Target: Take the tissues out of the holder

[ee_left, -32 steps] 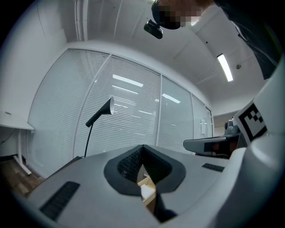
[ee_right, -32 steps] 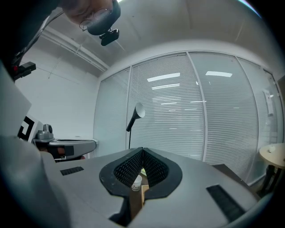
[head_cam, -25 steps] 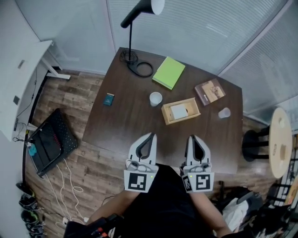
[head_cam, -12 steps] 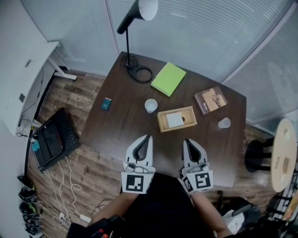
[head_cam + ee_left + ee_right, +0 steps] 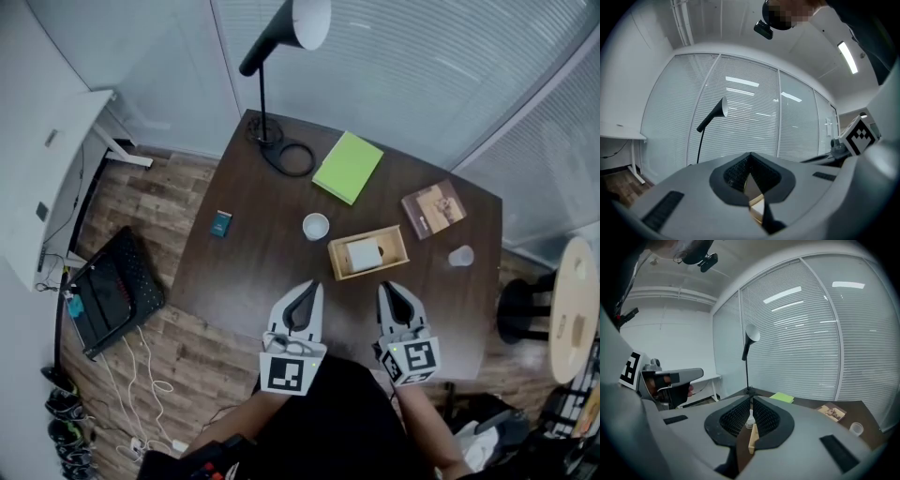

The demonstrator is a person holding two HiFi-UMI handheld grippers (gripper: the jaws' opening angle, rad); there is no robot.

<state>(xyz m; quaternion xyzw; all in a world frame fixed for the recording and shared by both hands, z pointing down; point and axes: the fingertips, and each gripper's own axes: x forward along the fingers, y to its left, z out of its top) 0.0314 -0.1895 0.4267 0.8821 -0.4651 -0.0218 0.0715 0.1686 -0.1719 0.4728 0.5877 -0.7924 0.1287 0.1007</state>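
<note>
Dark brown wooden worktop [image 5: 248, 267] in a room walled with blind-covered glass, seen from above. The light wooden, open-topped rectangular holder [image 5: 395, 247] stands towards the person's side of the worktop, and the white folded tissues [image 5: 362, 253] lie flat in its middle, their broad face upward, not yet lifted out. Left of the holder is a small white cup [image 5: 316, 226]; beyond it lies a lime-green notebook [image 5: 349, 167].

Change over the last second: both claws have advanced from the near edge towards the holder, so the strip of bare worktop between their tips and its front wall is narrower, and the right one now dips slightly. The left claw [image 5: 314, 285] and right claw [image 5: 385, 287] are each clenched on nothing, tips meeting. The approach therefore appears under way, with no contact made; a claw would have to release before it could pinch the tissues.

The holder's long axis runs across the head view, rising a little to the right, roughly crosswise to the direction in which the claws point, and its open side faces up
</note>
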